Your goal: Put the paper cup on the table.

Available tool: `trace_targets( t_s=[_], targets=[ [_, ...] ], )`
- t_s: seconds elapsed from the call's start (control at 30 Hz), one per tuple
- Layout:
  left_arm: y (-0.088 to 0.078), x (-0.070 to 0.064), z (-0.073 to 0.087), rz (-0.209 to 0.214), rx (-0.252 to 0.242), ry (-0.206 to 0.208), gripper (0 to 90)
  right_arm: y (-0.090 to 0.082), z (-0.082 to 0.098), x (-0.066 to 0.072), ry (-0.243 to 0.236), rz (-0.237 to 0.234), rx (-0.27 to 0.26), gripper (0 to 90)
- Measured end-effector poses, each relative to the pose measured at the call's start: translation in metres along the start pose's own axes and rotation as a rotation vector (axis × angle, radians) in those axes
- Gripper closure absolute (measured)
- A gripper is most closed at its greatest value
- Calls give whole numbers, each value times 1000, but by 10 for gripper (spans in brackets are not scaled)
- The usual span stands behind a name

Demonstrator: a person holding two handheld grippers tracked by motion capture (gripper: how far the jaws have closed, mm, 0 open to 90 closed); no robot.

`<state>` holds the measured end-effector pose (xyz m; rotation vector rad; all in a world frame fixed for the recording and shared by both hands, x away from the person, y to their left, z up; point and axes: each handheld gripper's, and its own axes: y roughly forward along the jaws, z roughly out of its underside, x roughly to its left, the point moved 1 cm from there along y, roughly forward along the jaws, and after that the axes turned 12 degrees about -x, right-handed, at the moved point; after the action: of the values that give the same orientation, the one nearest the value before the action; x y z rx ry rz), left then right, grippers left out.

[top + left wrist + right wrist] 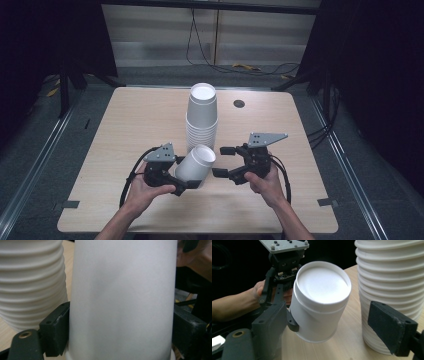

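The left gripper [186, 181] has its jaws clamped on the wall of a single white cup [195, 167], held tilted just off the table [125, 130] with its closed end up and toward 1 o'clock. It sits right at the foot of the stack [201, 117], which stands at table centre. In the left gripper view the cup [121, 300] sits between both jaws, with the ribbed stack [31, 282] at 9 o'clock. The right gripper [224, 161] waits at 3 o'clock of the cup, jaws apart and empty. Its own view shows the cup [320, 302] with a faint dent line across the wall, near the left jaw.

Judging by that crease, the cup is thin, light and easily crushed, so a soft squeeze is wanted. The wall is smooth and tapered, so it may slip toward the narrow end. The stiffer places to grip look like the base ring or the rolled rim, not mid-wall
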<state>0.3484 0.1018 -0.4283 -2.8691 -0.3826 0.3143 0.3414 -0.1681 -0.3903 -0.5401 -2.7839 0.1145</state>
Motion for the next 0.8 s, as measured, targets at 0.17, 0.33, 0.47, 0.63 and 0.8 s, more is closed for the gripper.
trace_targets(
  t_s=[0.17,0.33,0.47,0.63,0.8],
  targets=[
    [1,-2,-1,-2,41,16,159,0,1,1,-16,13,24,162],
    [-1,-1,-1,-7,91,30,159,1,3,1,-21,10,63,135],
    [-2,-1,-3,-9,130,46,160,4,6,1,-14,-5,117,136],
    [-1,-2,-2,-12,160,67,160,8,9,3,-33,-5,176,137],
    [2,-4,-1,-19,207,96,160,11,10,4,-63,9,228,137]
  ],
)
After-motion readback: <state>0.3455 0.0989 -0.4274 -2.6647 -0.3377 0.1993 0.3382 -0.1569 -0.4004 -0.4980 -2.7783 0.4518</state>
